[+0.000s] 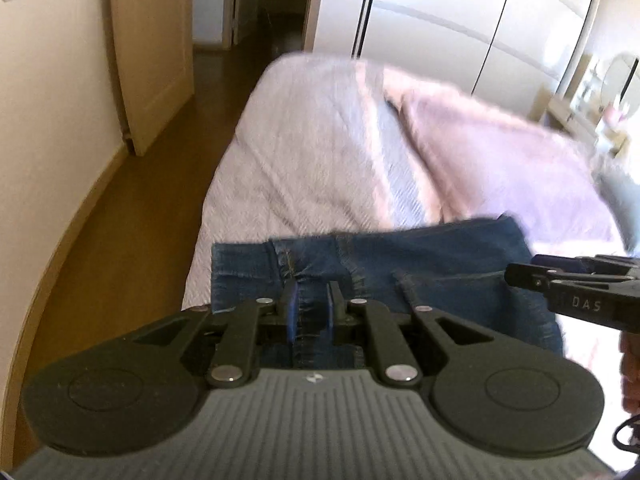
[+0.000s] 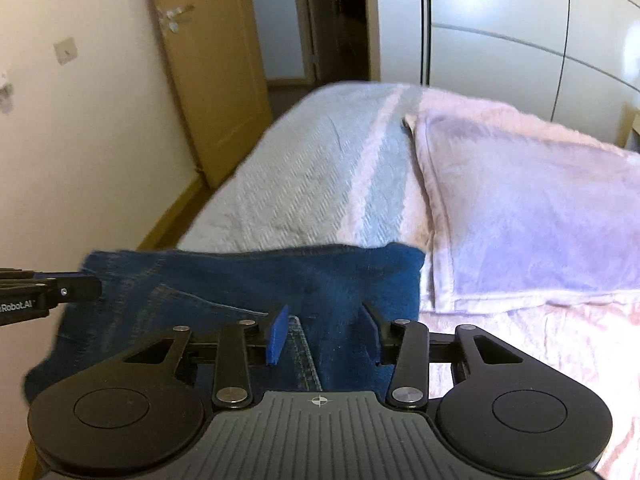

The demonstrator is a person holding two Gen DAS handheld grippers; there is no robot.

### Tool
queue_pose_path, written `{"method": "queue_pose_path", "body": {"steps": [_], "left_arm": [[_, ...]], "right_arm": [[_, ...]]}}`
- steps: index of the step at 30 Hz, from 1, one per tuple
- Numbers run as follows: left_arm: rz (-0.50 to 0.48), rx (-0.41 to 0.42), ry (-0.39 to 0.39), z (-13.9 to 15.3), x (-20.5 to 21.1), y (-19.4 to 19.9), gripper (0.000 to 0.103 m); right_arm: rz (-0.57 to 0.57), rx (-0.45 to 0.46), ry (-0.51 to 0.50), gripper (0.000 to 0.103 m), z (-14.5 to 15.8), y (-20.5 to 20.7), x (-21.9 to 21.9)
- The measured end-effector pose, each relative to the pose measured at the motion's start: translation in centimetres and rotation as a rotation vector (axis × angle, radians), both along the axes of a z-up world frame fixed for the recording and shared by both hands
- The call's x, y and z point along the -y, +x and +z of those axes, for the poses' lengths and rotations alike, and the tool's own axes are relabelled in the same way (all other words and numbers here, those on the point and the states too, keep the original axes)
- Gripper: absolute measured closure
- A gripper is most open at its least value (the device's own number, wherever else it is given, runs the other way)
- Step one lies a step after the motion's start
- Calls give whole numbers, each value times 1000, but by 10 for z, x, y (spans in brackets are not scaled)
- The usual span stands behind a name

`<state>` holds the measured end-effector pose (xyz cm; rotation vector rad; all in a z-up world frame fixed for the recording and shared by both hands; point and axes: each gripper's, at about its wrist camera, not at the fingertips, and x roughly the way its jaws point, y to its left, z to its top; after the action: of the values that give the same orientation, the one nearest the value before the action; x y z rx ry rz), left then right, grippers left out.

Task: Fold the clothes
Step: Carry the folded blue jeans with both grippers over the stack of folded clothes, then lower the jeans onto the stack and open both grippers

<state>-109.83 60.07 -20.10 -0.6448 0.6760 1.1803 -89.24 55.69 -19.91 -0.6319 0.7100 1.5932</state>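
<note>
Left gripper [image 1: 311, 298] jaws narrowed around a denim ridge, grip unconfirmed; right gripper [image 2: 325, 330] spread wide, empty, just above cloth; jeans [image 2: 248, 280] compactly folded at near edge of bed [image 2: 288, 184], long axis crosswise, spanning beneath both grippers, equally near.

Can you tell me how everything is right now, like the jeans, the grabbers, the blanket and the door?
Jeans: folded, lying on bed.
Left gripper: open over jeans.
Right gripper: open over jeans.
Pink blanket: folded on bed.
Wooden door: open.
Wardrobe: shut.
</note>
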Motion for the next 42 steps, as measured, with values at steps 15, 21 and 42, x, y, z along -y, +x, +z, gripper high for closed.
{"method": "queue_pose_path", "body": {"steps": [15, 21, 42], "left_arm": [[0, -2, 64, 4, 25, -10, 91], [-25, 18, -14, 11, 85, -16, 91], [207, -89, -51, 41, 137, 11, 78]], "right_arm": [[19, 43, 33, 60, 10, -9, 31], [126, -26, -22, 60, 17, 2, 98], [103, -77, -108, 59, 13, 4, 121]]}}
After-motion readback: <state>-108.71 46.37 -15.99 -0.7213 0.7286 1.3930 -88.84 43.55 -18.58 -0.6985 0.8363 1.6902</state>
